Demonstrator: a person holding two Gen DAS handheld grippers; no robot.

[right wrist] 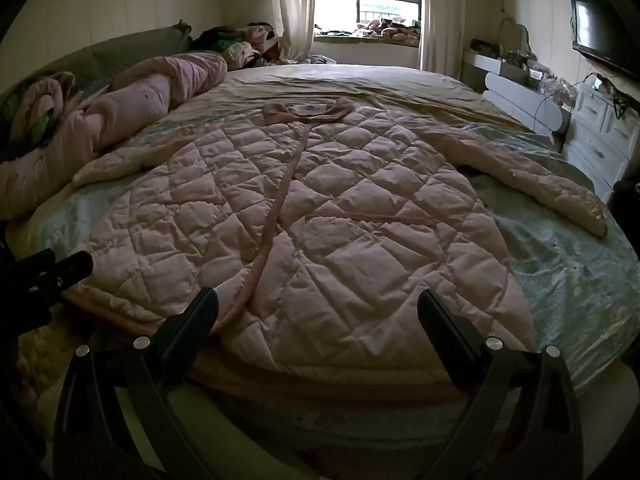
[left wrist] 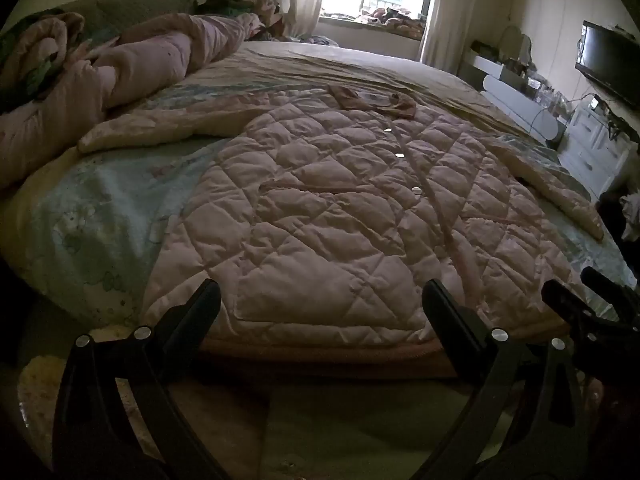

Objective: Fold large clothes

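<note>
A large pink quilted coat (left wrist: 328,216) lies flat and face up on the bed, collar (left wrist: 372,102) far, hem at the near edge, both sleeves spread out. It also shows in the right wrist view (right wrist: 320,216). My left gripper (left wrist: 320,300) is open and empty, just in front of the hem's left part. My right gripper (right wrist: 318,308) is open and empty, in front of the hem's right part. The right gripper's fingertips (left wrist: 600,284) show at the right edge of the left wrist view. The left gripper (right wrist: 52,268) shows at the left of the right wrist view.
A rolled pink duvet (left wrist: 132,68) lies along the bed's left side. The bed (right wrist: 560,248) has a light blue printed sheet. White drawers (right wrist: 600,140) and a TV (right wrist: 600,32) stand at the right. A window (right wrist: 368,4) is at the far end.
</note>
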